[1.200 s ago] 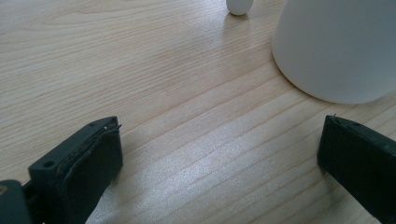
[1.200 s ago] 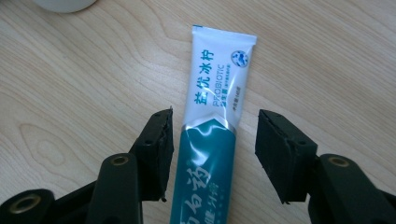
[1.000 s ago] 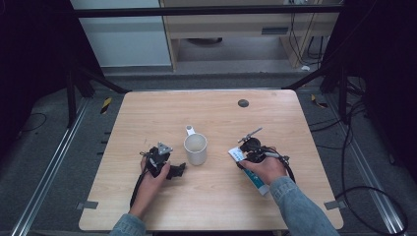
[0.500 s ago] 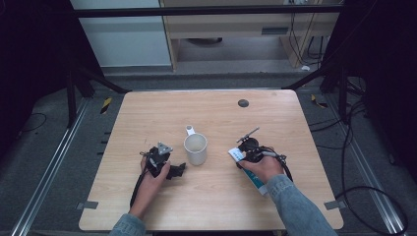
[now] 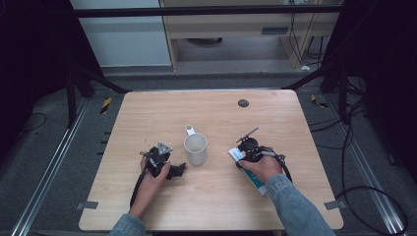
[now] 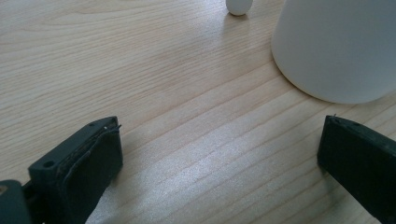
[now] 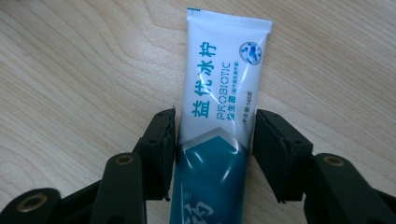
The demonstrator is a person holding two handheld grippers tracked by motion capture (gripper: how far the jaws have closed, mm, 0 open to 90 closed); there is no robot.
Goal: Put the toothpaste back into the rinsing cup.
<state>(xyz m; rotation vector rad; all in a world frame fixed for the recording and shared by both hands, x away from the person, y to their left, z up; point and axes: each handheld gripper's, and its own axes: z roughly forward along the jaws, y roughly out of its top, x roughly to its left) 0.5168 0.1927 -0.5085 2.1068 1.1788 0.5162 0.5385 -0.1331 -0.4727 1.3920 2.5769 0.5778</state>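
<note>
The wooden table [image 5: 211, 113] carries a white mug [image 5: 195, 149] near its middle, upright, with its handle turned toward the far edge. The left gripper [image 5: 173, 170] rests just to the mug's left, and the right gripper [image 5: 238, 156] sits well to the mug's right, over a toothpaste tube [image 5: 255, 183].

The tube lies flat on the wood. In the high view its white crimped end peeks out beside the right hand [image 5: 263, 167] toward the mug, while the teal part runs back under the hand and sleeve toward the near right. Its long axis therefore runs along the gripper's own line of sight, not across it.

In the right gripper view the toothpaste tube [image 7: 219, 121] passes straight up between the two black jaws, crimped end pointing away from the camera. The jaws straddle its width at the point where white print meets the teal band. The left pad looks to be touching the tube's edge; a thin gap shows at the right pad, so the jaws read as narrowed around the tube but not yet pressing it.

The right hand is plainly the nearer one, and the squeeze would fall across the tube's short axis, which suits a pickup.

In the left gripper view the jaws stand wide apart over bare wood, nothing between them, with the mug [image 6: 336, 46] ahead and toward the right jaw.
</note>
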